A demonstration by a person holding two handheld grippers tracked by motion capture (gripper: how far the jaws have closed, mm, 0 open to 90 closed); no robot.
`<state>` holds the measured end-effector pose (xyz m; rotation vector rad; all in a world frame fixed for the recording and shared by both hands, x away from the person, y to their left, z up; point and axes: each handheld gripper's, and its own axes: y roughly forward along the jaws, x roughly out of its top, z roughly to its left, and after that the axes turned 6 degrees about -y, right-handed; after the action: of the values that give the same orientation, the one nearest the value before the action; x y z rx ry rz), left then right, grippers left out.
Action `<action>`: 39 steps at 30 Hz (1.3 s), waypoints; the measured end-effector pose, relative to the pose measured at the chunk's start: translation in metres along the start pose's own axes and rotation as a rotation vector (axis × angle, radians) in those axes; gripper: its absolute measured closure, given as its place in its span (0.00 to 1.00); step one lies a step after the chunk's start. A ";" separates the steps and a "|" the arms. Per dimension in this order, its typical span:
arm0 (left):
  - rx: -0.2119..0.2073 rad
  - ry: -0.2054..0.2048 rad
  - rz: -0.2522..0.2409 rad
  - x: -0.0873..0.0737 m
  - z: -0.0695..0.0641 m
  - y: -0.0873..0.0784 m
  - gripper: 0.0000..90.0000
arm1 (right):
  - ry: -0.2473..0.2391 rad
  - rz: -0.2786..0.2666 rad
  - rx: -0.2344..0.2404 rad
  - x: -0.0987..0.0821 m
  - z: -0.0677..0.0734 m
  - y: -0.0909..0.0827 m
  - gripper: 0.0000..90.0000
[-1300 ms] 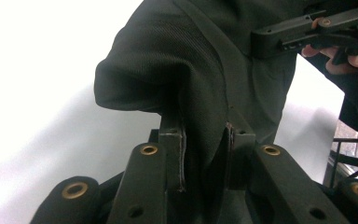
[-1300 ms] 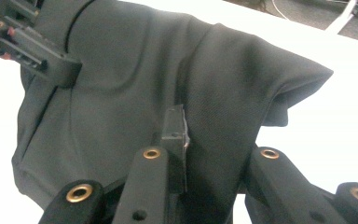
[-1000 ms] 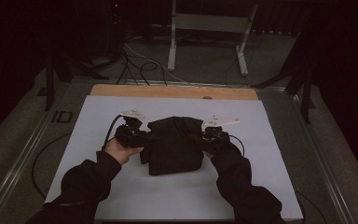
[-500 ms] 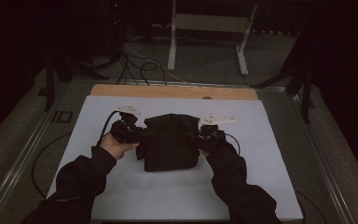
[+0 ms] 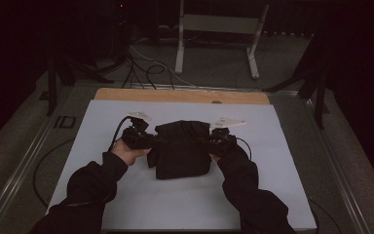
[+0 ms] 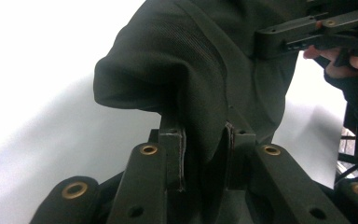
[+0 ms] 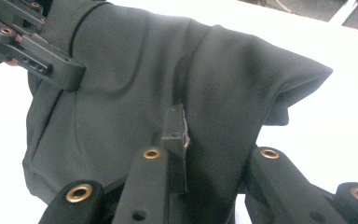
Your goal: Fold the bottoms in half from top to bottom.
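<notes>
A folded dark garment (image 5: 182,148) lies in the middle of the white table sheet (image 5: 92,126). My left gripper (image 5: 148,141) pinches its left edge; in the left gripper view its jaws are shut on a fold of the dark cloth (image 6: 186,70). On the opposite edge my right gripper (image 5: 213,141) clamps the dark cloth (image 7: 168,84), which drapes over one jaw. Each gripper view also shows the other gripper farther off, the right gripper (image 6: 321,32) and the left gripper (image 7: 32,51), holding the far edge.
A wooden strip (image 5: 180,96) runs along the far edge of the table. Behind it a white metal stand (image 5: 219,34) and loose cables (image 5: 146,68) sit on the floor. A cable (image 5: 39,170) loops off the table's left side.
Both hands and the garment have shifted a little away from me, toward the far side of the table. The grips look the same.
</notes>
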<state>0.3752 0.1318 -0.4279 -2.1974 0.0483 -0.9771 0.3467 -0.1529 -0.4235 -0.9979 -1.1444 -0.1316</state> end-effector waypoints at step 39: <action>0.034 -0.079 0.034 0.006 0.061 0.058 0.81 | 0.030 0.138 -0.086 -0.019 -0.043 0.069 0.83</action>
<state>0.4343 0.1234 -0.4884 -2.1948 0.0322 -0.8657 0.4064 -0.1506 -0.4821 -1.1443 -1.0461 -0.0851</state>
